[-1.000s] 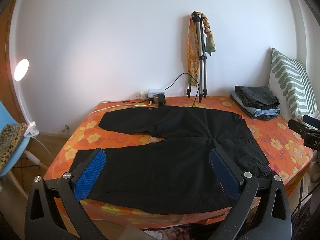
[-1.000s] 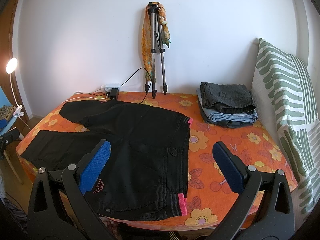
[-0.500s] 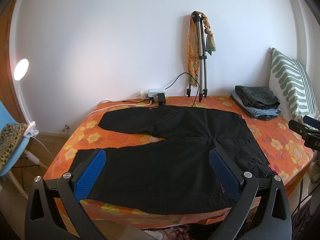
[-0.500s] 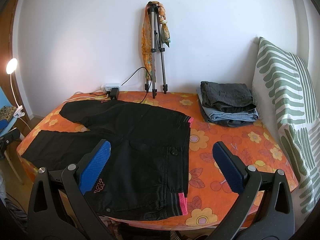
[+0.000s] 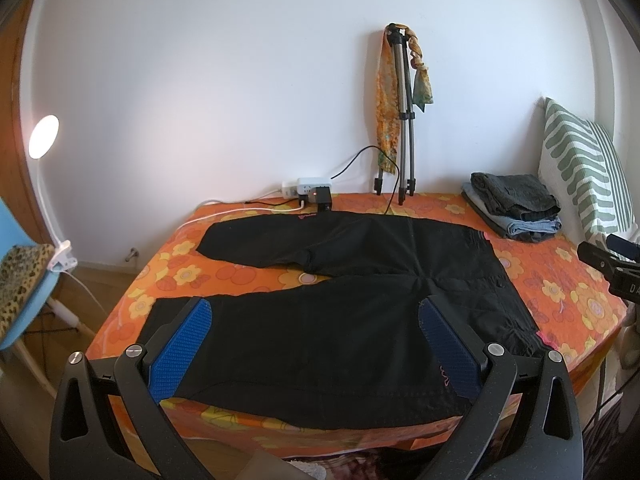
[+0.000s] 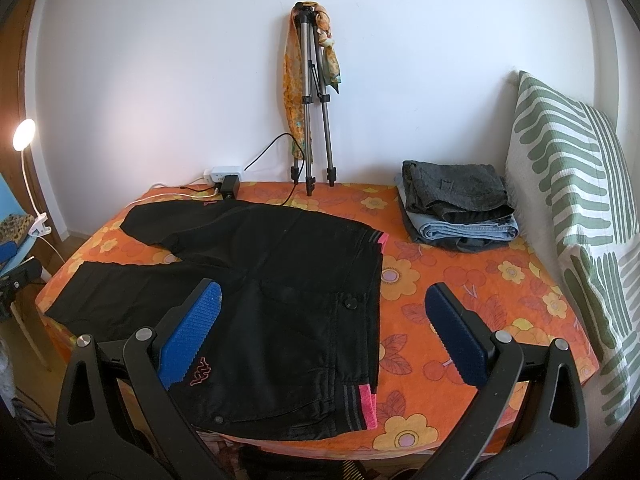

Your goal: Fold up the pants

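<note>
Black pants [image 5: 340, 304] lie spread flat on the orange flowered bed, legs to the left, pink-edged waistband [image 6: 370, 396] to the right. They also show in the right wrist view [image 6: 280, 300]. My left gripper [image 5: 316, 344] is open and empty, held above the near leg. My right gripper [image 6: 324, 336] is open and empty, held above the waist end near the front edge. Neither touches the cloth.
A stack of folded clothes [image 6: 456, 208] sits at the back right by a green striped pillow [image 6: 572, 200]. A tripod [image 6: 312, 100] with a scarf leans on the wall. A power strip [image 5: 306, 190] and cables lie at the back. A lamp [image 5: 44, 142] and blue chair [image 5: 24, 292] stand left.
</note>
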`<state>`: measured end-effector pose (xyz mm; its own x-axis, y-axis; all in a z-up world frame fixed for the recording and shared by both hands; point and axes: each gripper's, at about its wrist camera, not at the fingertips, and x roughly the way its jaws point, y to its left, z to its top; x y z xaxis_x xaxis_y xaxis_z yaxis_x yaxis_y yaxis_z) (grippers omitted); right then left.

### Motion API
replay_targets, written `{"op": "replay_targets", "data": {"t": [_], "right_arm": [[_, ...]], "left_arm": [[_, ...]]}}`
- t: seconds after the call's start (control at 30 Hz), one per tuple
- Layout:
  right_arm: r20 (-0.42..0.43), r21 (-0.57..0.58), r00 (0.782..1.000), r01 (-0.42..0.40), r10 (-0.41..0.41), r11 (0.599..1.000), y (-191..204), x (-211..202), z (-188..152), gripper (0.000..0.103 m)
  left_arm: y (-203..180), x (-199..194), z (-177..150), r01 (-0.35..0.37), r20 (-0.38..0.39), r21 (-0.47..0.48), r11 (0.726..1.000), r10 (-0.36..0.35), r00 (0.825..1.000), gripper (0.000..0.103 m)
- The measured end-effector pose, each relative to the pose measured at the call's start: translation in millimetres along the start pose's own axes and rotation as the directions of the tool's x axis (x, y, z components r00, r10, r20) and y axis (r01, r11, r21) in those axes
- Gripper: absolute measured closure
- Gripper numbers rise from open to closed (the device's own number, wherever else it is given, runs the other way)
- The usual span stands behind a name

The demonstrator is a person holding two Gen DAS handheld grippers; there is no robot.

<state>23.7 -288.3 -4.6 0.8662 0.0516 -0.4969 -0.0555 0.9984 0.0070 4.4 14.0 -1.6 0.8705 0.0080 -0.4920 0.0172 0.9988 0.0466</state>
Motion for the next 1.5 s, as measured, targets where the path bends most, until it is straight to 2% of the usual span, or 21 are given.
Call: {"op": "replay_targets", "data": {"t": [0.63,0.87,1.1,1.3,1.5], "right_arm": [[-0.002,0.005,1.0,-0.003,0.003,1.0,-1.4,1.9,0.7,0.0],[0.013,0.005,1.0,0.0,0.0,1.0,-1.3,3.8,0.3,0.0],[-0.003,-0.01,1.0,-0.006,0.006,1.0,-8.9,23.3,11.7,0.0],[-0.06,-0.039,0.998,-0.023,0.02,0.999,-24.8,58.6,24.9,0.0],[-0.076,-0.057,0.995,-0.063,0.059,0.996,-39.9,100.1,37.0,0.0]], "left_arm": [[5.8,6.5,1.5,-0.005,-0.01,-0.022,1.0,0.004,1.0,0.0],[22.1,20.2,5.8,-0.027,-0.019,-0.059,0.998,0.026,0.999,0.0],[43.9,34.5,12.9,-0.061,-0.017,-0.097,0.993,0.059,0.998,0.0],[72.8,66.0,23.3,-0.058,-0.07,-0.136,0.989,0.049,0.996,0.0],[108.5,106.7,45.3,-0.083,-0.121,-0.167,0.982,0.063,0.991,0.004]]}}
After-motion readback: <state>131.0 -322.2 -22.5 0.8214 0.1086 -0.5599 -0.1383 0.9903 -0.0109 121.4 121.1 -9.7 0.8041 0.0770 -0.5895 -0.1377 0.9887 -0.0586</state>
